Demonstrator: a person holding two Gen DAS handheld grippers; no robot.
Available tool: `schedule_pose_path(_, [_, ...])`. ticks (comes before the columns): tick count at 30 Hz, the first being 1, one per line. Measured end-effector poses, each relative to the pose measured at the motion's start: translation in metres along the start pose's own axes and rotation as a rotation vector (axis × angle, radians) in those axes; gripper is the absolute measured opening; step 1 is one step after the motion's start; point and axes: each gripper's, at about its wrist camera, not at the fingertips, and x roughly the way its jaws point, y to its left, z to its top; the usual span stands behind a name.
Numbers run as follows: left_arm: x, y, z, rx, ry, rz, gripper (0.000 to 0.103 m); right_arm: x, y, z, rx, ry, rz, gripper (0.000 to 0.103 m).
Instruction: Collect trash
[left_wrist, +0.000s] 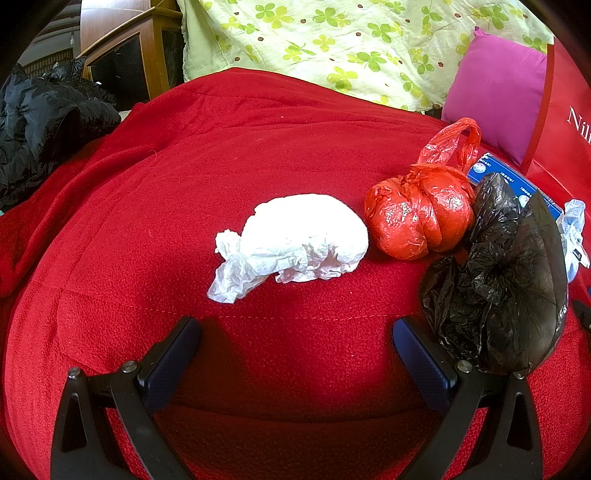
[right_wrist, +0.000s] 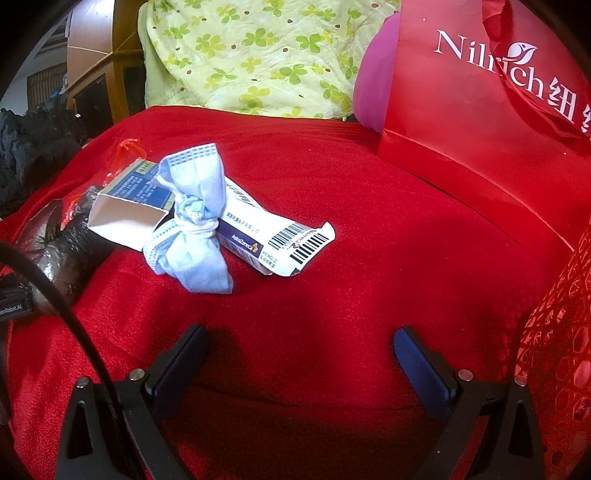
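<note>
Nearest in the left wrist view, the left tool (left_wrist: 295, 332) hangs over the red blanket (left_wrist: 184, 192) with its fingers spread wide and nothing between them. Just beyond it lies a crumpled white plastic bag (left_wrist: 295, 243), near the middle of the blanket. To the right, close beside the tool's right finger, sits a black plastic bag (left_wrist: 506, 280). A knotted red plastic bag (left_wrist: 421, 218) lies a little farther off, touching the black one and just beside the white one.

In the right wrist view, the right tool (right_wrist: 301, 341) is likewise spread, holding nothing, above bare blanket. Farther and to the left lies a knotted blue face mask (right_wrist: 195, 225), resting against an opened medicine box (right_wrist: 255, 236) with a barcode flap. Left of these the black bag shows again.

Farther right stands a red paper shopping bag (right_wrist: 480, 129) with white lettering. Behind it is a pink cushion (left_wrist: 495, 92), and at the far edge a green clover-print sheet (left_wrist: 332, 37). A black jacket (left_wrist: 48, 122) lies far left.
</note>
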Motion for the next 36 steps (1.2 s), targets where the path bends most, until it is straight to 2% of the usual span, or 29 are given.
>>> schedule_pose_path(27, [-0.001, -0.001, 0.002, -0.008, 0.010, 0.007, 0.103, 0.000, -0.004, -0.002, 0.000, -0.004, 0.007, 0.102])
schedule_pose_path(31, [-0.011, -0.006, -0.003, -0.036, 0.033, 0.035, 0.103, 0.000, -0.004, -0.002, -0.002, -0.004, 0.005, 0.102])
schedule_pose_path(36, [-0.026, -0.008, -0.016, -0.062, 0.017, 0.035, 0.103, 0.000, -0.004, -0.002, -0.003, -0.004, 0.005, 0.102])
